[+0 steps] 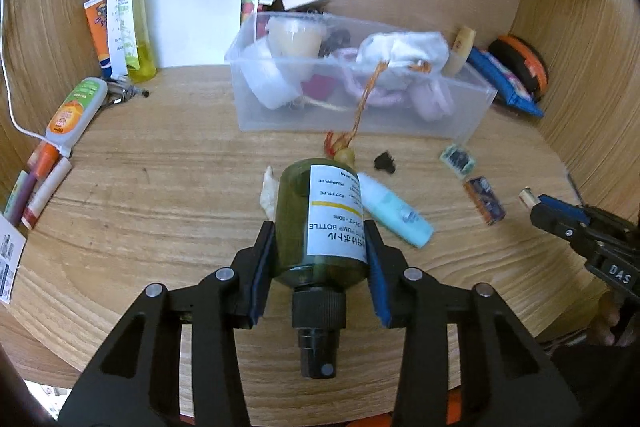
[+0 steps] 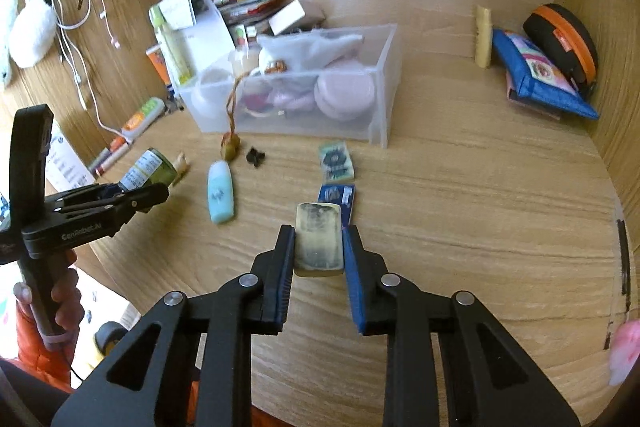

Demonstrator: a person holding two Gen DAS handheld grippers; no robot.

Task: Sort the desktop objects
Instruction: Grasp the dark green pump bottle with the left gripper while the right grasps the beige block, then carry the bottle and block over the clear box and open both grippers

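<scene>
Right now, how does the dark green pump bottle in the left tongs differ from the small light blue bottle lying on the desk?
The dark green pump bottle with a white label is held between the left tongs; the small light blue bottle lies free on the wooden desk. The green bottle is translucent and wider, the blue one opaque and slimmer. The green one has a black pump neck; the blue one's narrower end is white. Both are small.

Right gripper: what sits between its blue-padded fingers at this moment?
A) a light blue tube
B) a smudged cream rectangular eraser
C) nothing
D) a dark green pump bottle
B: in the right wrist view the right gripper has its pads against both sides of the smudged cream rectangular eraser, while the dark green pump bottle is in the left gripper and the light blue tube lies on the wooden desk.
</scene>
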